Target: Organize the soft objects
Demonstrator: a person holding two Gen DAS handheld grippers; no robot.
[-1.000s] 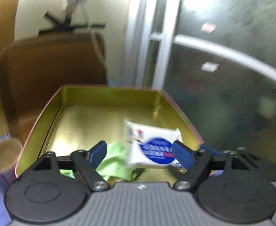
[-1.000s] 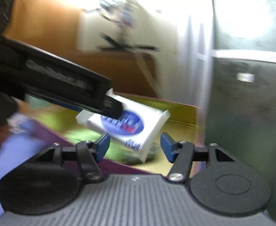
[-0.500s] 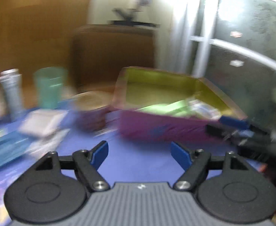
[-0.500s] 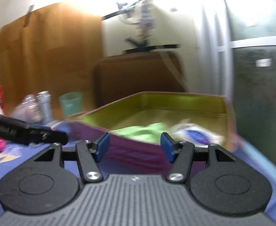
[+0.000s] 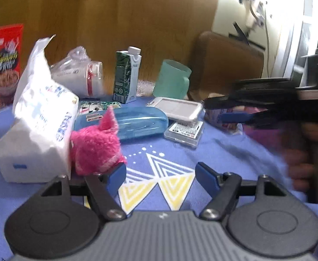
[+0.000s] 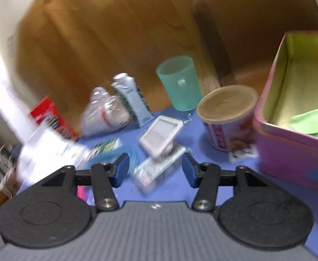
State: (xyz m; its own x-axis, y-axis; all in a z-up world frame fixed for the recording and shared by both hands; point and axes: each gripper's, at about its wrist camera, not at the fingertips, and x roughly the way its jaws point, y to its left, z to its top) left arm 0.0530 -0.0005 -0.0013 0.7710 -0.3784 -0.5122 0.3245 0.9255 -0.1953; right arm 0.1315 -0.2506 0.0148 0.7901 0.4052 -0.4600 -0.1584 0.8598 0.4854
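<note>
Hovering empty with jaws spread wide, the left gripper (image 5: 160, 179) sits just right of the pink plush toy (image 5: 96, 144), which leans against the tissue pack (image 5: 37, 128); the right gripper (image 6: 155, 169) is likewise agape and empty.

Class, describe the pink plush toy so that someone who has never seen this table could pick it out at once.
Start at the blue tablecloth and find the big white tissue pack on its left side. The pink plush toy leans against that pack's right side, in front of the blue plastic case. It is the only fuzzy, bright pink thing among smooth boxes and cartons.
</note>
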